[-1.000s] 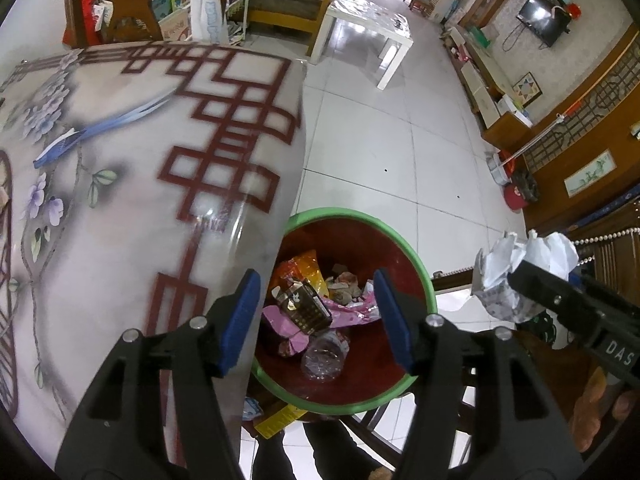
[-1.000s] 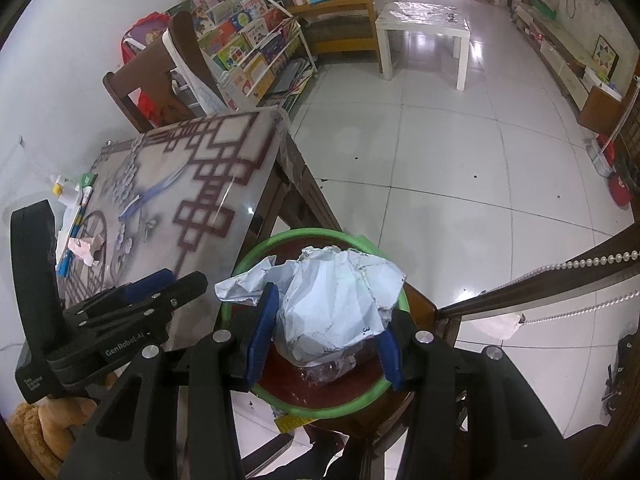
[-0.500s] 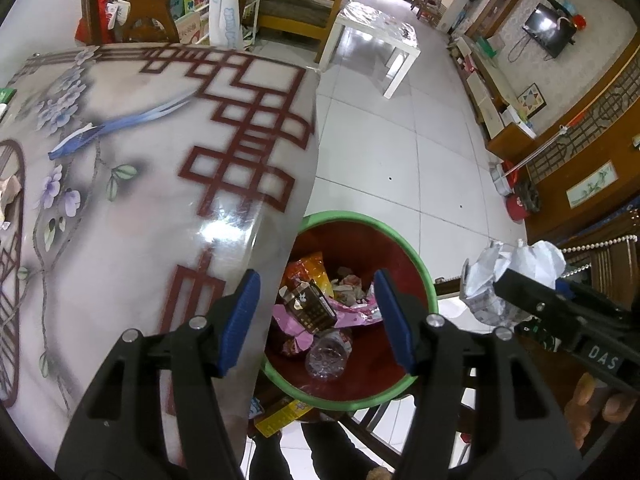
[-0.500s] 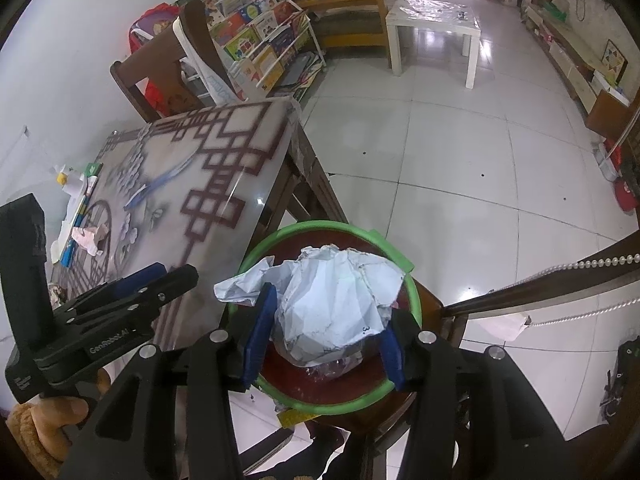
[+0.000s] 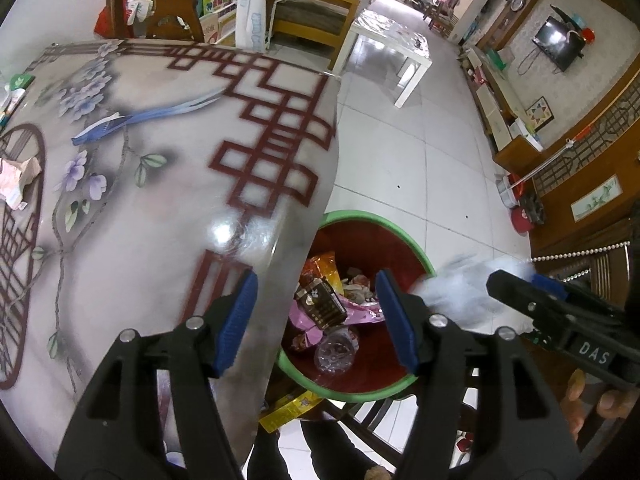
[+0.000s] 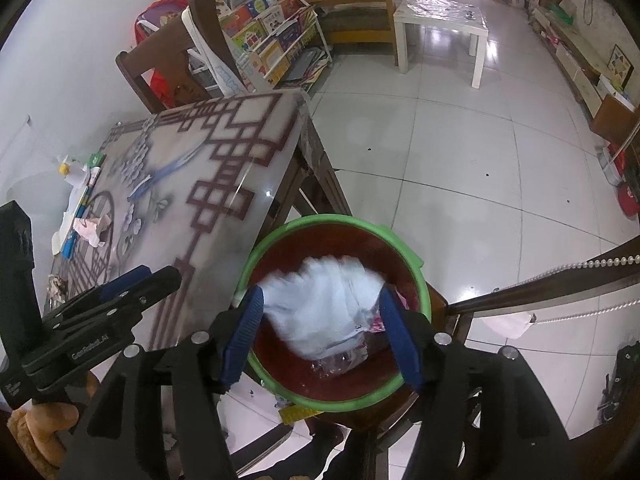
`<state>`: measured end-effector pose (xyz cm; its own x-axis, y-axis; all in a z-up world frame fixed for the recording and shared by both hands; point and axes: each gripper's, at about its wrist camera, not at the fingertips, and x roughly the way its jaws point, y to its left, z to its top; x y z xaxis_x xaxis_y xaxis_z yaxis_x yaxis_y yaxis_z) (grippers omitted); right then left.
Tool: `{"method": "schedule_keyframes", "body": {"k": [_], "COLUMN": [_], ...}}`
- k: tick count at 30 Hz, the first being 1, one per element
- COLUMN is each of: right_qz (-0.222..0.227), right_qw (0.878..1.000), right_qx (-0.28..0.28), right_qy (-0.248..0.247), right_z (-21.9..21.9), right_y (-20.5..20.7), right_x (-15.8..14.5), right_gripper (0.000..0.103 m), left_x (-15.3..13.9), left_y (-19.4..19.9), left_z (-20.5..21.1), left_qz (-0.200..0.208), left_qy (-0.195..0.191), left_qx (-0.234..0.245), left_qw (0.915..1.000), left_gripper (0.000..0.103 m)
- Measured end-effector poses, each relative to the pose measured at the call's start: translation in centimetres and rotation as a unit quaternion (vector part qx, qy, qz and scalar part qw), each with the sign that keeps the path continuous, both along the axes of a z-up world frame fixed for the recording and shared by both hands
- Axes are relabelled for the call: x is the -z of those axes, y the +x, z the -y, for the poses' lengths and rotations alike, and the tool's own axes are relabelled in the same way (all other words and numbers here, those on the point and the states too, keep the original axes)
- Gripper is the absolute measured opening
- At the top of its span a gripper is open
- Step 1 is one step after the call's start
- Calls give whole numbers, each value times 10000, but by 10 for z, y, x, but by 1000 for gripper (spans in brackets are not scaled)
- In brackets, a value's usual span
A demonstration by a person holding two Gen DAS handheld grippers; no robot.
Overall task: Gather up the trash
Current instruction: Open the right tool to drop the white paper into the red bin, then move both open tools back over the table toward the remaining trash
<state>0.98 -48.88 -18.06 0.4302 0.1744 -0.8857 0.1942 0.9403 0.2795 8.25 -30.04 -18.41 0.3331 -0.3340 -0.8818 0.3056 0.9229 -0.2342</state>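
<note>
Right gripper, black with blue pads, points steeply down over a round red bin with a green rim. Its jaws are opening, and the crumpled white paper wad sits between them, smeared by motion blur; it seems to be slipping free of the pads rather than pressed by them, though the blur makes that hard to settle. Just below the wad, inside the bin, lie a clear plastic bottle, a pink wrapper and an orange snack bag. Left of the right gripper hangs the left gripper, its jaws also opening with nothing between them, poised over the near edge of the glossy table with a dark red lattice print. Farther along that table rest a small crumpled pinkish scrap and other litter.
</note>
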Motion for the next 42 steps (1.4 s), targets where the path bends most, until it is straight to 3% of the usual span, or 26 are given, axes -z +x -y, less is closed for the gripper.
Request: {"method": "schedule_keyframes", "body": {"k": [10,18,27,42], "right_qz": [86,543,770,1111], "right_qw": [9999,9979,9954,9894], "right_qx": [-103,-212,-504,-902], "right_qy": [-47,-272,-276,-229], "right_z": [-10,-23,-53,-109], "right_y": [1,-2,1,3], "right_x": [-6,-30,-49,-74], "right_gripper": [59,59,59,59], "left_x": [-9,-28,-70,-102], "left_y": [-7,-14,-32,-54], "left_z": [-9,-32,-59,-116], "left_qz": [101,318,1007,1520], "left_qy": [-21,-115,-125,-188], "left_qx": [-98,-347,-624,-1074], "left_qw": [9999,9988,9929,9824], "left_gripper": [61,61,61,65]}}
